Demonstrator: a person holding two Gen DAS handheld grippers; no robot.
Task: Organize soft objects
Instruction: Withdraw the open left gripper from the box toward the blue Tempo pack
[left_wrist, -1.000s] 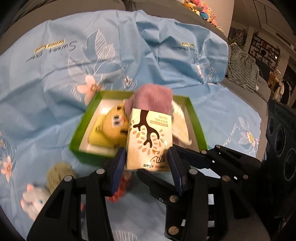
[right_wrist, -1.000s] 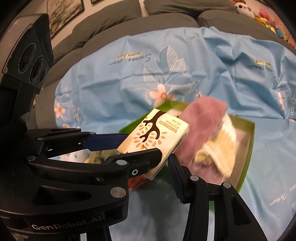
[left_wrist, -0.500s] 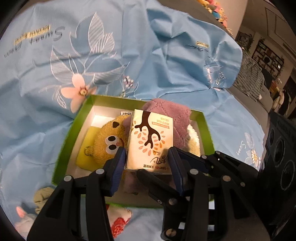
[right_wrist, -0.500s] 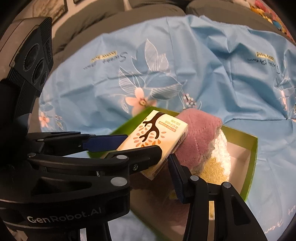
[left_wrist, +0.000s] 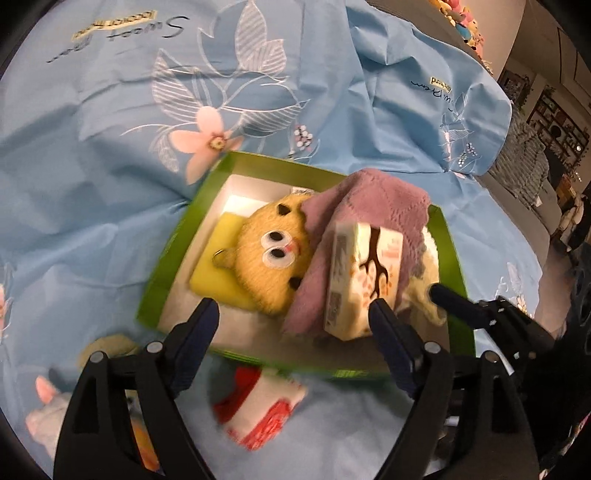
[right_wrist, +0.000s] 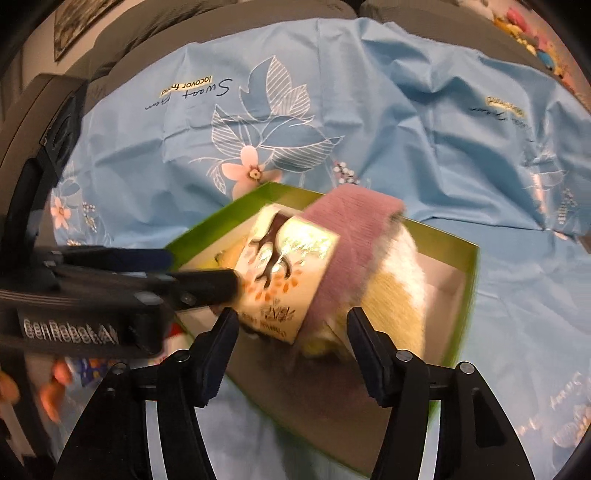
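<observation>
A green box (left_wrist: 173, 254) lies on a blue floral sheet. In it are a yellow plush face (left_wrist: 269, 258), a yellow sponge (left_wrist: 218, 266), a mauve knitted cloth (left_wrist: 373, 199) and a cream fluffy cloth (right_wrist: 399, 291). A white tissue pack with a tree print (left_wrist: 362, 280) rests tilted on the mauve cloth, free of both grippers. My left gripper (left_wrist: 291, 328) is open just in front of the box. My right gripper (right_wrist: 291, 336) is open, close before the tissue pack (right_wrist: 288, 273).
In front of the box lie a red-and-white soft item (left_wrist: 258, 410), a tan plush (left_wrist: 107, 347) and a pale plush toy (left_wrist: 44, 410). The blue sheet (left_wrist: 110, 129) spreads around the box. The left gripper's body (right_wrist: 74, 291) crosses the right wrist view.
My left gripper has opened and let go of the tissue pack, which now lies tilted on the mauve cloth in the box. My right gripper has opened wider.
</observation>
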